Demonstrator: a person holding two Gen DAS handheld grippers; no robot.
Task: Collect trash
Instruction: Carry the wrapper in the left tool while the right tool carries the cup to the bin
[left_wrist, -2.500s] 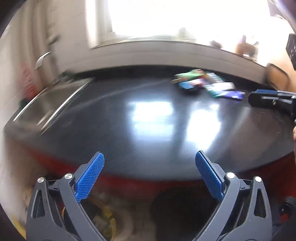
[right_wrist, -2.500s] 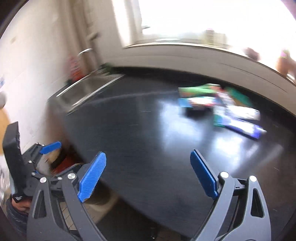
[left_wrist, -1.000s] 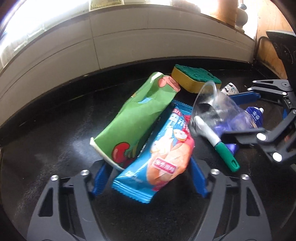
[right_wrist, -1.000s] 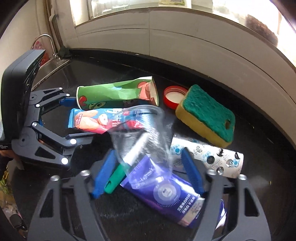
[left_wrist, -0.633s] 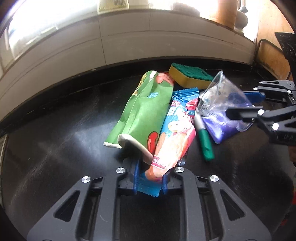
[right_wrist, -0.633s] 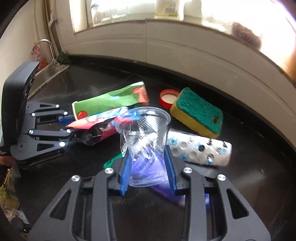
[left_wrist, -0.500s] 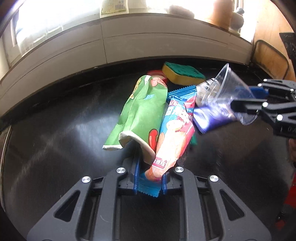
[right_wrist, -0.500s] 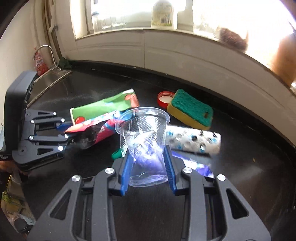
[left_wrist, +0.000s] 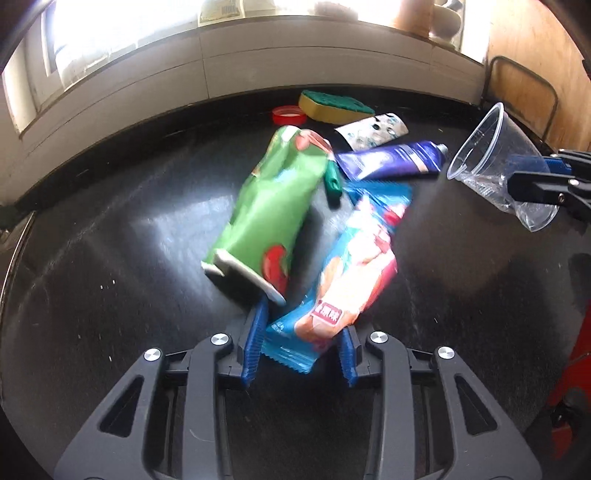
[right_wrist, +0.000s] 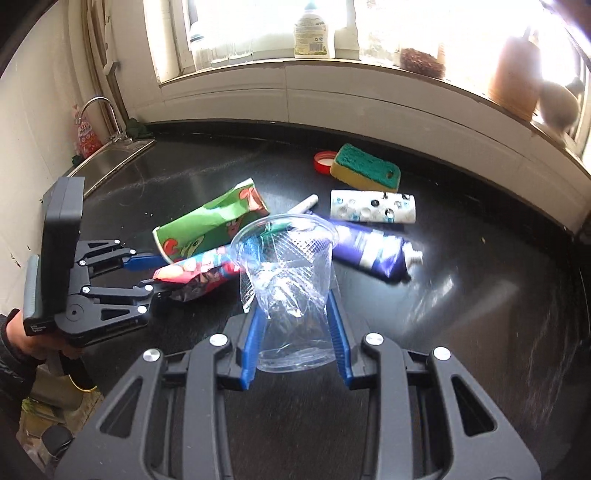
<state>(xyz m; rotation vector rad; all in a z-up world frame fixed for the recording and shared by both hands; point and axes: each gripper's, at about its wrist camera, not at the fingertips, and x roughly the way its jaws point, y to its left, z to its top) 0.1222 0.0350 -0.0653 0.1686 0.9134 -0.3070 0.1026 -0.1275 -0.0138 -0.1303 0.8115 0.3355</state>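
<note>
Left gripper (left_wrist: 301, 341): the jaws are pinched on the lower end of the snack wrapper (left_wrist: 351, 273), which is held just above the dark surface (left_wrist: 110, 258).
Right gripper (right_wrist: 295, 339): the jaws are pressed against the lower wall of the clear plastic cup (right_wrist: 288, 280); the cup is lifted clear, rim pointing away, with its wall visibly creased.
Snack wrapper: judged light, limp and slick; a grip across the crimped end seam is likely to hold best, since the puffed middle would slide.
Clear plastic cup: judged very light and thin, easily crushed; the stiffer base or rim would bear a grip better than the mid wall.
Green paper cup (left_wrist: 273, 210): lies on its side, its rim just beside the left gripper's left jaw; whether it touches cannot be told. Judged light and easily flattened, best taken across the open rim.
Left behind toward the surface's far edge: a blue tube (right_wrist: 373, 251), a green-capped marker (left_wrist: 332, 181), a patterned roll (right_wrist: 373, 206), a sponge (right_wrist: 365, 168) and a red lid (right_wrist: 323, 161), lying close together.
</note>
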